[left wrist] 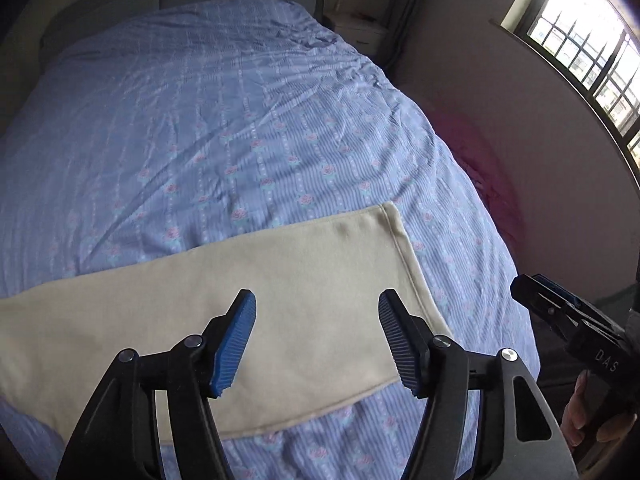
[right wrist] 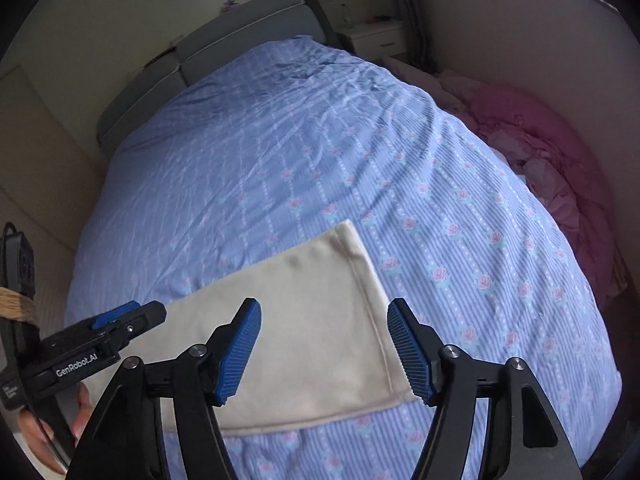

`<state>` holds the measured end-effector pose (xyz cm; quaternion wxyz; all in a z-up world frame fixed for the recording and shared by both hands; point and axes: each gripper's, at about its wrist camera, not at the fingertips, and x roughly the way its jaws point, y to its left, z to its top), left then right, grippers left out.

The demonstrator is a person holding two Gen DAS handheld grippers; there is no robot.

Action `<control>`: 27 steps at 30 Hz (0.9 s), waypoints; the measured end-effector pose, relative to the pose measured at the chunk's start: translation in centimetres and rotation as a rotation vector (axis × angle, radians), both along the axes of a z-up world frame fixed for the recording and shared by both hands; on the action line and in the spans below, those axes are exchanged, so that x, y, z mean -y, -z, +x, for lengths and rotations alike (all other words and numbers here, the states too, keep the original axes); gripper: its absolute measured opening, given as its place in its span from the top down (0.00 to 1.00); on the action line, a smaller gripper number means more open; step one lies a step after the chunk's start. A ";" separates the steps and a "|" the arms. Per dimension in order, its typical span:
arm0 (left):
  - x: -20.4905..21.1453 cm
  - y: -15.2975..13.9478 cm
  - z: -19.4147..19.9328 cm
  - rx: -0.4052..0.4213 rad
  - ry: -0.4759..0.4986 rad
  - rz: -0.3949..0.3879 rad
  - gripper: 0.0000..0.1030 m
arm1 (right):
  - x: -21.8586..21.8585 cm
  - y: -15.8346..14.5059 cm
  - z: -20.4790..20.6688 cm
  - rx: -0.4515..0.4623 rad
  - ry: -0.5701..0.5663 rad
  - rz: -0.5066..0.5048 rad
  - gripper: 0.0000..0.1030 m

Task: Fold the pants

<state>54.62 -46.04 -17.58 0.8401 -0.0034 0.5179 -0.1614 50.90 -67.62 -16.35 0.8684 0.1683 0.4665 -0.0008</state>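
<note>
Spread fingers (left wrist: 236, 344) hover above flat cream pants (left wrist: 280, 280).

left gripper (left wrist: 317, 342): black frame, ribbed blue pads (left wrist: 236, 346), silver screws; white "GenRobot.AI" lettering at 9 o'clock in right view
right gripper (right wrist: 324, 350): same build; "DAS" lettering at 4 o'clock in left view
hands: bare skin

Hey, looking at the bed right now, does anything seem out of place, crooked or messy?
The cream pants lie flat but diagonal across the blue floral bedspread, not square to it. A rumpled pink blanket is bunched between bed and wall. Both grippers, left and right, hang open above the pants.
</note>
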 end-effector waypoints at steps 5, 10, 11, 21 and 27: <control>-7.7 -2.5 -7.7 0.069 -0.116 0.038 0.30 | -6.5 -2.5 -4.7 0.031 -0.171 0.000 0.33; -18.1 -3.1 -14.7 0.032 -0.322 0.029 0.28 | -14.8 -3.2 -8.3 0.038 -0.362 0.047 0.33; -20.1 -3.1 -15.9 0.026 -0.360 0.032 0.28 | -16.9 -3.2 -8.9 0.035 -0.407 0.051 0.33; -39.9 -1.9 -25.5 -0.005 -0.565 0.095 0.26 | -36.1 -1.9 -15.4 0.013 -0.662 0.076 0.33; -46.2 1.2 -26.3 -0.041 -0.486 0.196 0.26 | -45.1 1.2 -16.7 -0.032 -0.626 0.098 0.33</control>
